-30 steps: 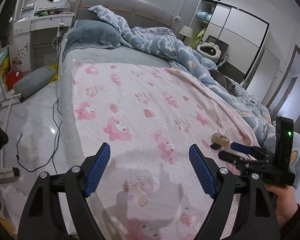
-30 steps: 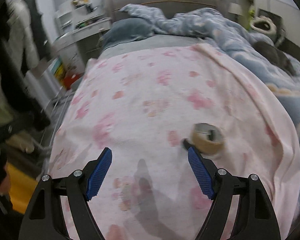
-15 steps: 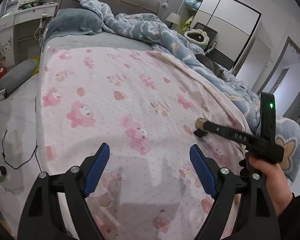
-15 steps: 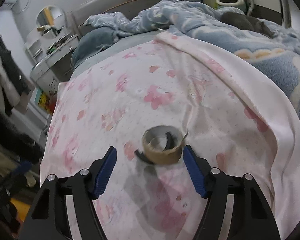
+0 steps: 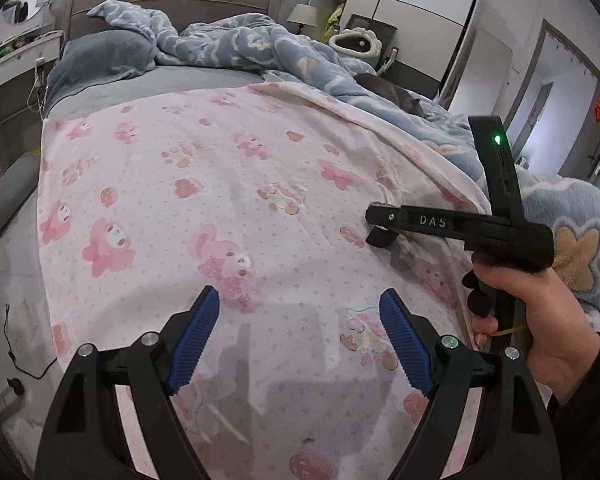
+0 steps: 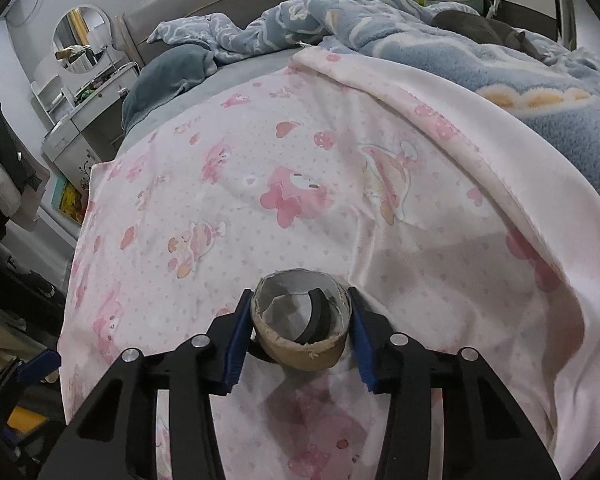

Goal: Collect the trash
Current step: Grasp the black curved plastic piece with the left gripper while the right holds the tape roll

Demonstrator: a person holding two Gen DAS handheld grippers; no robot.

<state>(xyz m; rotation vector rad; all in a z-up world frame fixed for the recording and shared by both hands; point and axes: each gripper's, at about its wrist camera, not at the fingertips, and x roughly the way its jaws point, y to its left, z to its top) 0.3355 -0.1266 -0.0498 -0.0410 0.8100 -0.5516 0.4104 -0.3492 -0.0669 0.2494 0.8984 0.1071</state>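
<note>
A brown cardboard tape core (image 6: 300, 330) lies on the pink patterned sheet (image 6: 300, 160) of the bed. My right gripper (image 6: 298, 334) is shut on it, a blue pad (image 6: 236, 344) pressed against each side. In the left wrist view the right gripper (image 5: 384, 226) reaches in from the right, held by a hand, and hides the core. My left gripper (image 5: 300, 344) is open and empty above the sheet (image 5: 220, 200) near the bed's foot.
A rumpled blue blanket (image 5: 340, 64) covers the bed's far and right side, with a grey pillow (image 5: 104, 60) at the headboard. A dresser (image 6: 76, 128) stands left of the bed. Cables (image 5: 16, 364) lie on the floor at left.
My right gripper has moved forward around the tape core and closed on it. My left gripper has stayed open and shifted a little over the bed.
</note>
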